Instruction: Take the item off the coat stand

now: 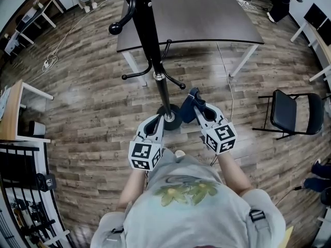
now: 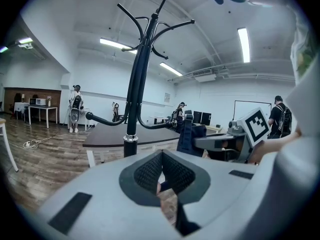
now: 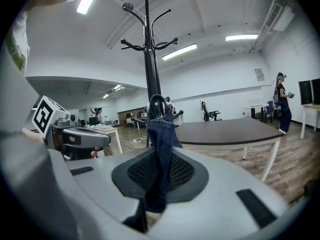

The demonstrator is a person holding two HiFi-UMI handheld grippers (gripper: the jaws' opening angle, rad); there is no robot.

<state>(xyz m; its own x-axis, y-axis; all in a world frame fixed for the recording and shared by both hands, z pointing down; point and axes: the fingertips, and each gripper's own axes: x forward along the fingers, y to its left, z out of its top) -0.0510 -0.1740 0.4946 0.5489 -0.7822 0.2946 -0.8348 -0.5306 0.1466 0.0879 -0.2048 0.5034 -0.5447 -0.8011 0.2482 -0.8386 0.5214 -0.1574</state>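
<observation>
A black coat stand (image 1: 155,40) rises in front of me, its round base (image 1: 169,119) on the wood floor. My right gripper (image 1: 198,109) is shut on a dark blue cloth item (image 1: 190,99) just right of the pole. In the right gripper view the cloth (image 3: 162,134) stands up between the pads of that gripper (image 3: 161,156), with the stand (image 3: 149,59) behind it. A lower hook (image 2: 169,126) ends close beside the cloth (image 2: 187,134); I cannot tell whether they touch. My left gripper (image 1: 155,123) hangs by the base, shut (image 2: 161,159) and holding nothing.
A dark table (image 1: 207,14) on white legs stands behind the coat stand. A black chair (image 1: 289,112) is at the right. A wooden shelf (image 1: 13,112) and a black rack (image 1: 26,190) line the left side. People stand far off in the room.
</observation>
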